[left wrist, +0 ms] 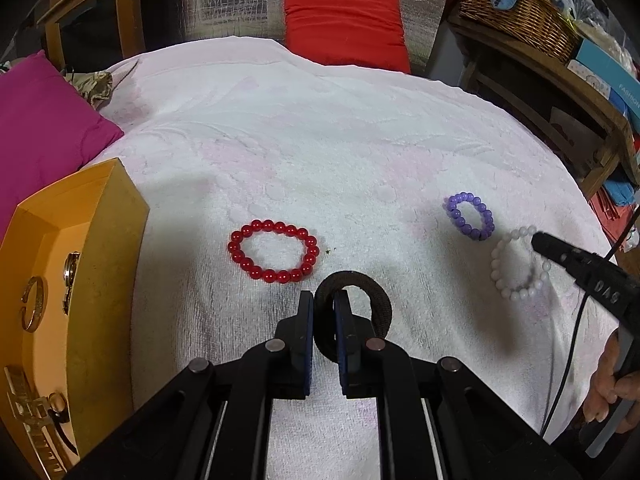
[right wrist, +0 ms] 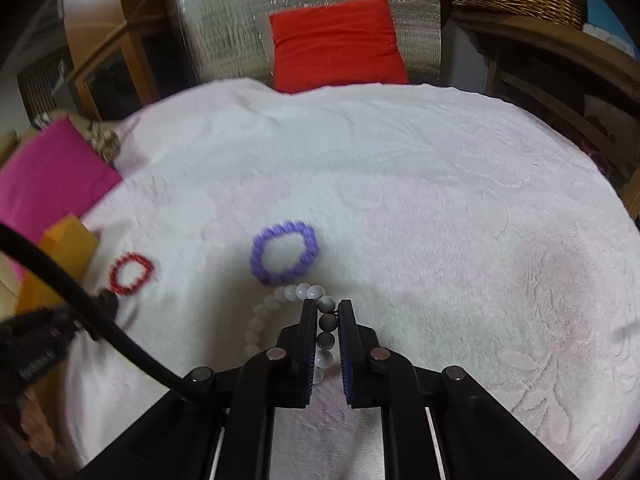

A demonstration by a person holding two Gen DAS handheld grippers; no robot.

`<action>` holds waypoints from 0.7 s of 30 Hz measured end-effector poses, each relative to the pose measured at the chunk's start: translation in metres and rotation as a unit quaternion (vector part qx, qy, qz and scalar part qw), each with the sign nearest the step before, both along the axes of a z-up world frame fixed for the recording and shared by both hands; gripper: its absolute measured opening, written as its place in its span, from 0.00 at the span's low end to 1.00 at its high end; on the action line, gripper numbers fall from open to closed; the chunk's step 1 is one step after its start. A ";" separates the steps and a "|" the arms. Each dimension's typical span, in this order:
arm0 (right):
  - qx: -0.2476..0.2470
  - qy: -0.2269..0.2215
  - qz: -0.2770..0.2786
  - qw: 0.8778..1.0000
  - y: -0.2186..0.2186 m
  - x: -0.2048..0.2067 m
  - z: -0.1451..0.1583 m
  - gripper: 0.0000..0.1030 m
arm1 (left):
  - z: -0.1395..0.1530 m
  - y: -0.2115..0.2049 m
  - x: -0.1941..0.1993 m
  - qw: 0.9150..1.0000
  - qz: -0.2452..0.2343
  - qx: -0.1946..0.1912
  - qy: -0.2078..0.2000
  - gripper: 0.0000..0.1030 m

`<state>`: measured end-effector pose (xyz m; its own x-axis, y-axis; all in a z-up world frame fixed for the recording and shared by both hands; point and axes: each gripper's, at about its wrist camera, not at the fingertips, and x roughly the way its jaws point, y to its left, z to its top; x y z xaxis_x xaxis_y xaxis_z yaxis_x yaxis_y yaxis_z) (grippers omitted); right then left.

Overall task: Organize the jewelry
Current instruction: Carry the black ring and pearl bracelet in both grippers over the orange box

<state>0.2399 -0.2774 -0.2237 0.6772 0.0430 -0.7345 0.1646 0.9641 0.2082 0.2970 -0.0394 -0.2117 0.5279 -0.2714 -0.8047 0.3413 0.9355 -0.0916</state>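
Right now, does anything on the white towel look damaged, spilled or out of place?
Nothing looks damaged or spilled. One small dark speck lies on the white towel, just right of the red bead bracelet; what it is cannot be told. The purple bead bracelet lies whole on the towel.

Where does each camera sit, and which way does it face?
Left wrist: on the left gripper, facing down at the towel; hair tie pinched; a hand at right.
Right wrist: on the right gripper, facing down; white bracelet pinched.
Shared: red bracelet, purple bracelet, red cushion.
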 end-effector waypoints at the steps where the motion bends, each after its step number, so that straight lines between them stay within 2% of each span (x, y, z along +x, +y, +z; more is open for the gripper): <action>1: 0.009 -0.006 0.001 1.000 -0.001 -0.001 0.002 0.11 | 0.000 0.001 -0.001 1.000 0.001 -0.001 0.000 0.10; 7: 0.126 -0.049 0.036 0.990 -0.012 -0.003 0.009 0.10 | 0.002 0.000 -0.001 1.000 0.002 -0.003 -0.001 0.10; 9: 0.143 -0.052 0.040 0.988 -0.012 -0.003 0.008 0.10 | 0.002 0.000 -0.001 1.000 0.002 -0.004 -0.002 0.10; 12: 0.119 -0.026 0.026 0.992 -0.010 0.002 0.005 0.10 | 0.001 0.000 -0.001 1.000 0.001 -0.003 -0.001 0.10; 14: 0.131 -0.014 0.023 0.991 -0.015 0.002 0.004 0.10 | 0.001 0.001 -0.001 1.000 0.000 -0.001 0.000 0.10; 21: 0.105 0.024 0.012 0.994 -0.032 0.009 -0.008 0.15 | -0.001 -0.005 -0.002 1.000 -0.005 0.001 0.002 0.10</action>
<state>0.2491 -0.3095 -0.2320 0.6379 0.2151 -0.7394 0.1571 0.9036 0.3984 0.2953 -0.0442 -0.2124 0.5221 -0.2748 -0.8074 0.3504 0.9322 -0.0907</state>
